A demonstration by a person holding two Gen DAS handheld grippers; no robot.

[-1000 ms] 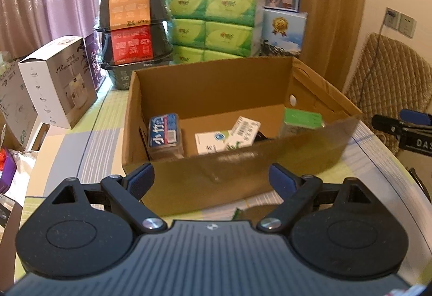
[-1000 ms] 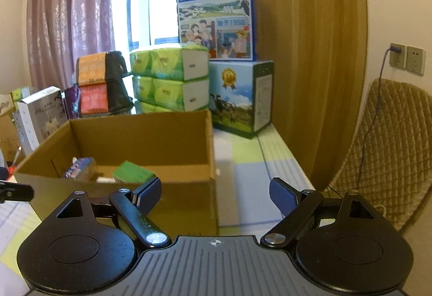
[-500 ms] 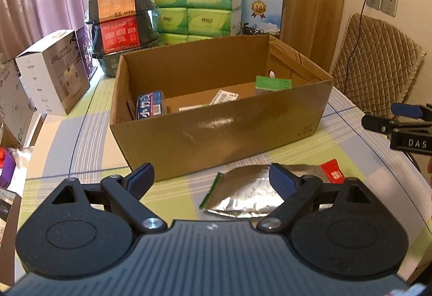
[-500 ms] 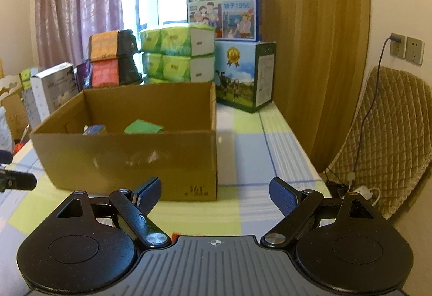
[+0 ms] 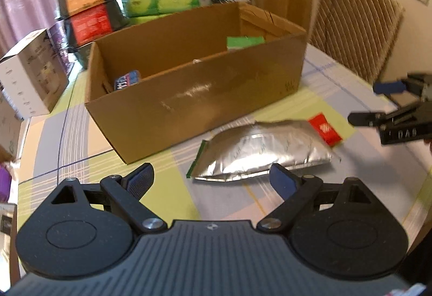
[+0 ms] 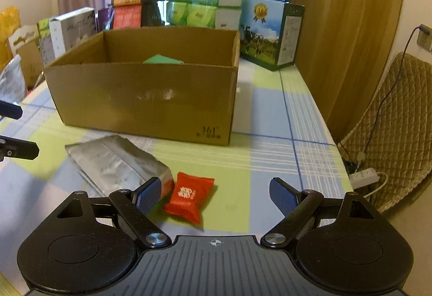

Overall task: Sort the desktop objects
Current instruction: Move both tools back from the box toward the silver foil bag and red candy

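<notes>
Left gripper (image 5: 212, 179) spread and empty as I hold it over the table (image 5: 81, 139), foil pouch (image 5: 259, 151) just ahead before the box (image 5: 194, 96), red sachet (image 6: 189, 197) touching the pouch's right end, right gripper (image 6: 216, 194) spread above it.

Most of what lies inside the box (image 5: 194, 96) is hidden by its near wall: only the top of a blue pack (image 5: 126, 80) and of a green pack (image 5: 244, 41) is seen above the rim. In the right wrist view only a green tip (image 6: 162, 59) is shown over that wall. Right of the box, the right gripper (image 5: 388, 101) is cut off by the picture's edge and smeared by motion, and its lettering cannot be read. The print on the red sachet (image 6: 190, 197) before the box is too small to read.
</notes>
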